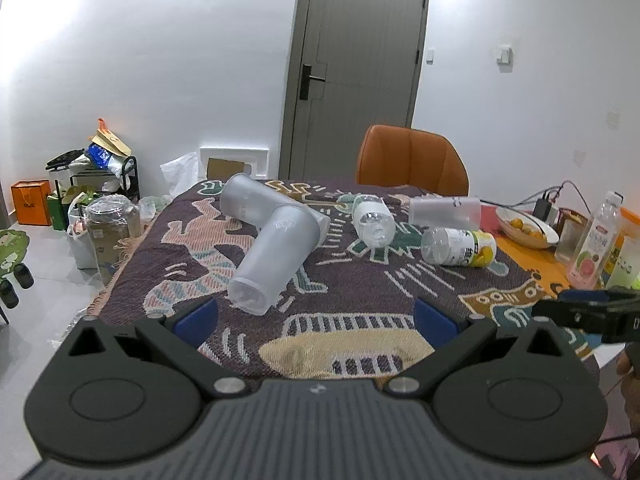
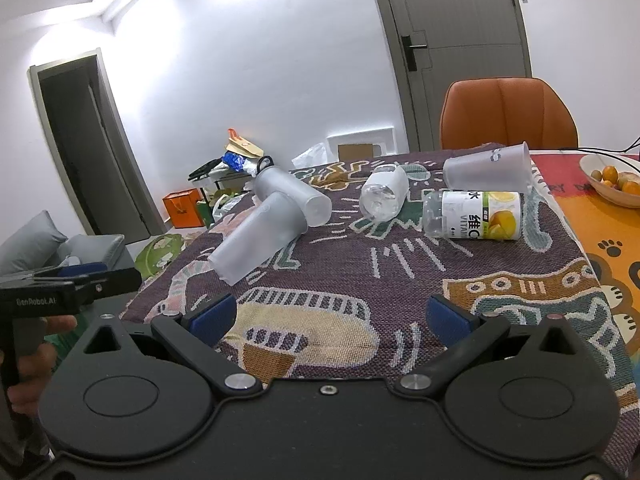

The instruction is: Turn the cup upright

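A frosted plastic cup [image 1: 272,258] lies on its side on the patterned cloth, base toward me; it also shows in the right wrist view [image 2: 256,238]. It rests against a frosted bottle [image 1: 256,202] lying down, with a black loop lid [image 2: 264,164]. A second frosted cup [image 1: 444,210] lies on its side farther right, also in the right wrist view [image 2: 486,172]. My left gripper [image 1: 316,316] is open and empty, just short of the near cup. My right gripper [image 2: 330,314] is open and empty over the cloth.
Two clear bottles lie on the cloth: one plain [image 1: 374,220], one with a yellow label [image 1: 460,246]. A fruit bowl [image 1: 526,228], a pink drink bottle [image 1: 592,248] and cables stand at right. An orange chair [image 1: 412,160] is behind the table. The table's left edge drops to floor clutter.
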`<state>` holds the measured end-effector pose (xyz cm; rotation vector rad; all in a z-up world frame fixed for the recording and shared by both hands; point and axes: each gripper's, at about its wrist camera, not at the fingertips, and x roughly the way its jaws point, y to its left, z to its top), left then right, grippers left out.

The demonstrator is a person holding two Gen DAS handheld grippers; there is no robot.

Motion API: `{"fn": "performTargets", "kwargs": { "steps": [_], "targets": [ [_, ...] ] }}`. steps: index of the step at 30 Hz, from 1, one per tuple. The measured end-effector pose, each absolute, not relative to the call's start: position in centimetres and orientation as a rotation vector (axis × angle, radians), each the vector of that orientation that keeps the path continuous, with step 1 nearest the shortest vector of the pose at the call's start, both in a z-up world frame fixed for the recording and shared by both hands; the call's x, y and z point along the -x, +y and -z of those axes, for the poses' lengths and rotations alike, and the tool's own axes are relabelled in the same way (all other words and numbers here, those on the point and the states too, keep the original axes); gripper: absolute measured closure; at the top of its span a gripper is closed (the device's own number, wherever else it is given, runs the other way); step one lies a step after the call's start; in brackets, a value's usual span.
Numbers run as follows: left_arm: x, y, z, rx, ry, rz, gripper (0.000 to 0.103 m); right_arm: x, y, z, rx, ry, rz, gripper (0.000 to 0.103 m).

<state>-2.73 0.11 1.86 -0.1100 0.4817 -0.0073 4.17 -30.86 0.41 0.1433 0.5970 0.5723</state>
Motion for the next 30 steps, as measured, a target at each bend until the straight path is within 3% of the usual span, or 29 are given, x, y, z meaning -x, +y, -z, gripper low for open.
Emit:
{"fn": "performTargets", "kwargs": {
  "steps": [30],
  "targets": [
    [-10.7,4.0,-1.2,0.212,0.582,-0.018,0.0,-18.4,-26.9,-0.3,-0.189,0.738,-0.497,0.0]
  ]
}}
